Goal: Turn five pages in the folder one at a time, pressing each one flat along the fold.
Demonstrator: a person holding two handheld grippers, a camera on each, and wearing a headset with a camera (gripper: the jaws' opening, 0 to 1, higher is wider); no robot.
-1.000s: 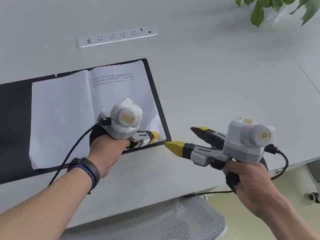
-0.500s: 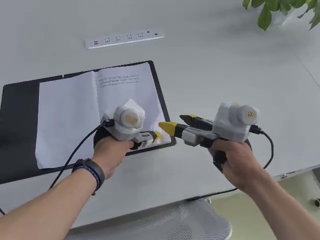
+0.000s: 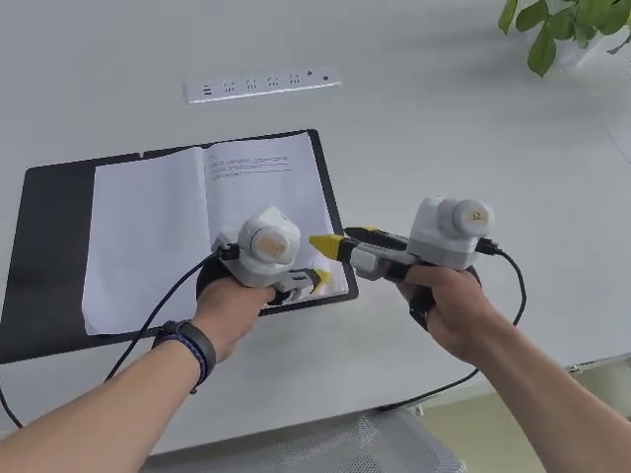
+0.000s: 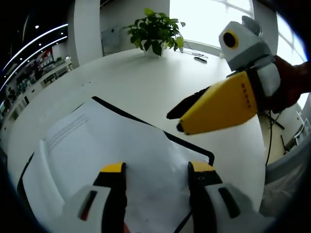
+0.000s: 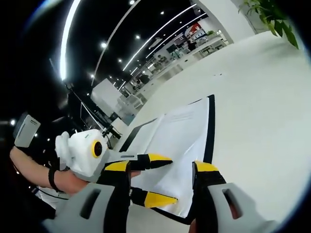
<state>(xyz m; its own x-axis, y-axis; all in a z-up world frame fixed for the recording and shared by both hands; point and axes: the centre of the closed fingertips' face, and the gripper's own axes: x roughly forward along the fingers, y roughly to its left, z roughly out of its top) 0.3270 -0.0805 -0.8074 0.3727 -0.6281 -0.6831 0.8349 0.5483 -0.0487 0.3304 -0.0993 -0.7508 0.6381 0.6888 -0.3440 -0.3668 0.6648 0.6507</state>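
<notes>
Lying open on the white table (image 3: 444,118), the black folder (image 3: 49,256) is seen with its fold running away from the person. The right-hand page (image 3: 266,187) is laid flat, and its near outer corner is the part closest to both tools. The left gripper (image 3: 314,283), jaws apart and empty, is held over that corner. The right gripper (image 3: 340,238), likewise spread and gripping nothing, is pointed leftward at the page's outer edge from just beside it, so it is judged better placed to lift the sheet.

Matt white paper pages (image 3: 148,236), black folder cover (image 3: 44,266) (likely plastic), smooth pale table (image 3: 444,128), faintly glossy
</notes>
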